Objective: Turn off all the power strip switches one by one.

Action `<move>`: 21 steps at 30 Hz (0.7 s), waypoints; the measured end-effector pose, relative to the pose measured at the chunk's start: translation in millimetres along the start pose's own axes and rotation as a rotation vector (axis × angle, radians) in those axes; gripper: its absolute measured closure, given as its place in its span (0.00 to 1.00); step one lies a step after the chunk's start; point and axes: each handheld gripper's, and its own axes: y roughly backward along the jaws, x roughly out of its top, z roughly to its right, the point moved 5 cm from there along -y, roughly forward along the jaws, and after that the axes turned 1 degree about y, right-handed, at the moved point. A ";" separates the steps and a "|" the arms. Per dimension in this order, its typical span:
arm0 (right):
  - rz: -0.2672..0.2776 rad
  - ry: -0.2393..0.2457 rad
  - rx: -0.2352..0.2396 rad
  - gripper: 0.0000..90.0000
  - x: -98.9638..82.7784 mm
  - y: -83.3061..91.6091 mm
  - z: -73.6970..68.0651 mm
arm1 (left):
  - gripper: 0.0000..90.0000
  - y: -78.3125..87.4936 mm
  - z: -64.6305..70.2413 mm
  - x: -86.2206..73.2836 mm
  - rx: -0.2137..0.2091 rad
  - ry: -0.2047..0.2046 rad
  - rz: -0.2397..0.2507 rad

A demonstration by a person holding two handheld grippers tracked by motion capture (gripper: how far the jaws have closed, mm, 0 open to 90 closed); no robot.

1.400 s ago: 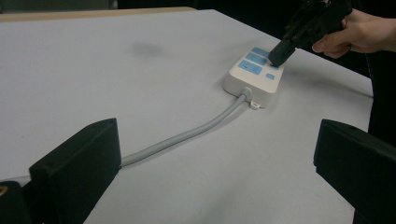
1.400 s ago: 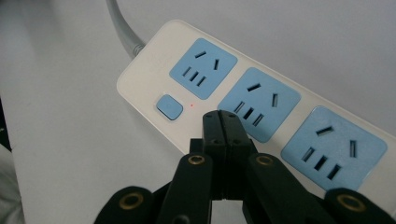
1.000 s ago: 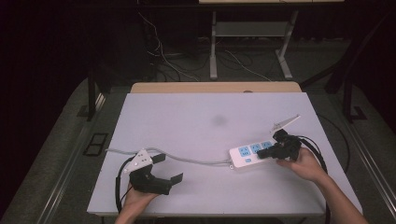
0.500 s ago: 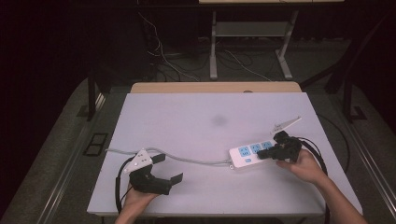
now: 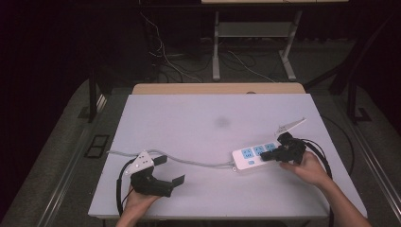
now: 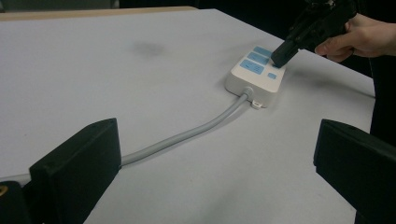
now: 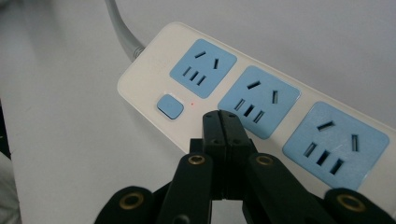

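White 3-socket power strip (image 5: 254, 156) flat on table, rt side.

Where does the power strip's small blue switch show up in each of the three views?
High view: right of centre, on the strip's near edge by the cord end, the switch.
Left gripper view: upper right, the switch, just below the right gripper's tip.
Right gripper view: left of centre, the switch.
Shared landmark: grey cord.

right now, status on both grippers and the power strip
Left gripper open, idle, near table edge. Right gripper shut, tips over power strip beside blue switch. Nothing plugged in, path clear.
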 end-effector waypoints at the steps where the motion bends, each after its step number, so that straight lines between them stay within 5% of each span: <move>1: 0.001 -0.005 0.004 1.00 -0.1 0.1 0.4 | 0.00 -0.1 0.0 0.0 0.001 0.000 0.000; 21: 0.007 -0.008 0.003 1.00 0.5 10.4 -2.5 | 0.00 -0.5 -0.3 0.0 -0.001 -0.001 -0.001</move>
